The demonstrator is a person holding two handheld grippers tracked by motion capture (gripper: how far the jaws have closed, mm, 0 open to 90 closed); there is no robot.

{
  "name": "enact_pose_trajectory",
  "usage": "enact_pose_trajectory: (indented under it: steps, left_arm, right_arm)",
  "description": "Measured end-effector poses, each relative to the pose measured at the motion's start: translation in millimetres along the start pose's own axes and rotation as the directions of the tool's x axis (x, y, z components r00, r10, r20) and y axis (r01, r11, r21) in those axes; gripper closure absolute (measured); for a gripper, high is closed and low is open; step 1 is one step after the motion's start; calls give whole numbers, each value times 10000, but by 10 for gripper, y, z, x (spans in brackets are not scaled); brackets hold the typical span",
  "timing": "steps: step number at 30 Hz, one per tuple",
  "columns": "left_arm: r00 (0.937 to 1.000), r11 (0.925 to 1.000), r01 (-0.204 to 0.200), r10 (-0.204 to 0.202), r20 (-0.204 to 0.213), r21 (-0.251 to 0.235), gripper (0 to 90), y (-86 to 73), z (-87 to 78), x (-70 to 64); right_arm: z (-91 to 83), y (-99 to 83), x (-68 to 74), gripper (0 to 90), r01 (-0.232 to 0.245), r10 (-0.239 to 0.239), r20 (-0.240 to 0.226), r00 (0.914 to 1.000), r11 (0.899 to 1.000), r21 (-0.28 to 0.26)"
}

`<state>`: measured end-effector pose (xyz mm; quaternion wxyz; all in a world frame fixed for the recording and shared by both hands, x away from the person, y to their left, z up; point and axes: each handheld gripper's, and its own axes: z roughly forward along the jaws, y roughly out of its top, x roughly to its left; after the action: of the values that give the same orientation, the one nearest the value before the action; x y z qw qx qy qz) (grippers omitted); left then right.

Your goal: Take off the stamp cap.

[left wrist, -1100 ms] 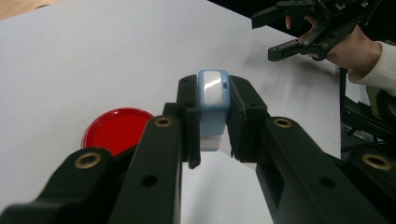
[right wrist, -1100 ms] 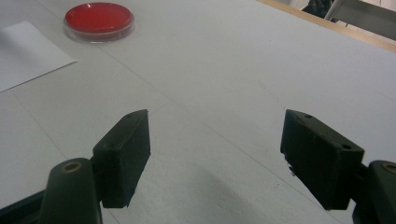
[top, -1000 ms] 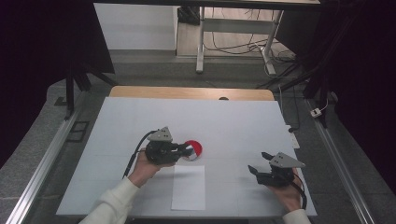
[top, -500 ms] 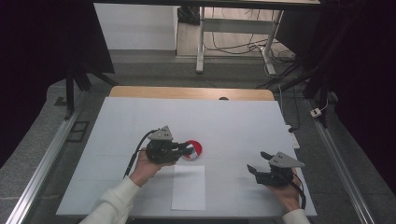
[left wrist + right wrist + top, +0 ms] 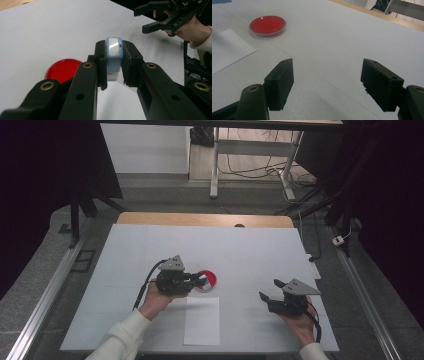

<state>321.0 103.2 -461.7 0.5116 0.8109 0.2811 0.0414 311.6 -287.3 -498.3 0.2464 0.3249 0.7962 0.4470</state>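
Your left tongs (image 5: 113, 62) are clenched on a small blue-and-white block (image 5: 114, 56), held above the table (image 5: 125, 250) just beside the red dish (image 5: 207, 280). A white sheet (image 5: 202, 320) lies near you, just below the dish. Farther right, your right tongs (image 5: 327, 85) are released, jaws wide apart over bare table, well apart from the dish.

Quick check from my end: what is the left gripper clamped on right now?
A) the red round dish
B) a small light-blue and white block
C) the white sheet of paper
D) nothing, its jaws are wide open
B: in the left gripper view the left gripper has its jaws closed on the small light-blue and white block, while the red round dish lies on the table beyond them.
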Motion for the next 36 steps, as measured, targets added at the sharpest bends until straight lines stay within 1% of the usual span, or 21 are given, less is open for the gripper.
enact_pose_trajectory:
  steps: [1,5,6,10,11,15,16,18,21,24,29,36]
  left_arm:
    - [10000,10000,1,-1,2,-1,756,0,1,-1]
    - [10000,10000,-25,25,-13,16,756,0,12,-9]
    - [10000,10000,-8,8,-26,25,756,-2,18,-10]
    - [10000,10000,1,-1,-22,51,756,-5,32,-13]
    - [10000,10000,16,-16,-3,50,756,-4,32,-11]
    - [10000,10000,61,-61,-55,31,756,-5,35,-12]
    - [9999,10000,41,-40,-104,41,756,-5,33,-17]
    - [9997,10000,-30,31,-238,63,756,-3,21,-25]
    - [9996,10000,41,-41,-274,-3,756,-2,-2,-18]
    - [9994,9999,156,-157,-320,-32,756,-1,10,-13]
    - [9992,9998,199,-201,-333,-79,756,15,47,-16]
    - [9994,9998,190,-193,-292,-79,756,15,63,-4]
  right_arm:
    - [6,13,11,268,-29,29,38,10000,10000,7]
    - [15,65,51,279,-122,121,-117,9999,9999,-21]
    - [17,85,59,281,-195,194,-222,9996,9998,-79]
    - [27,175,104,289,-106,104,-238,9997,9999,-107]
    - [38,187,115,292,-102,97,-275,9996,9998,-156]
    - [72,219,172,297,3,-5,-325,9995,10000,-63]
    - [81,228,190,298,-22,18,-358,9994,9999,-101]
    - [92,256,217,301,75,-80,-351,9994,9999,-142]
    - [120,299,257,303,139,-147,-393,9991,9997,-205]
    - [148,328,292,306,238,-248,-456,9987,9995,-213]
    - [178,363,354,309,214,-234,-687,9974,9993,-298]
    - [200,428,476,311,209,-234,-685,9974,9991,-372]
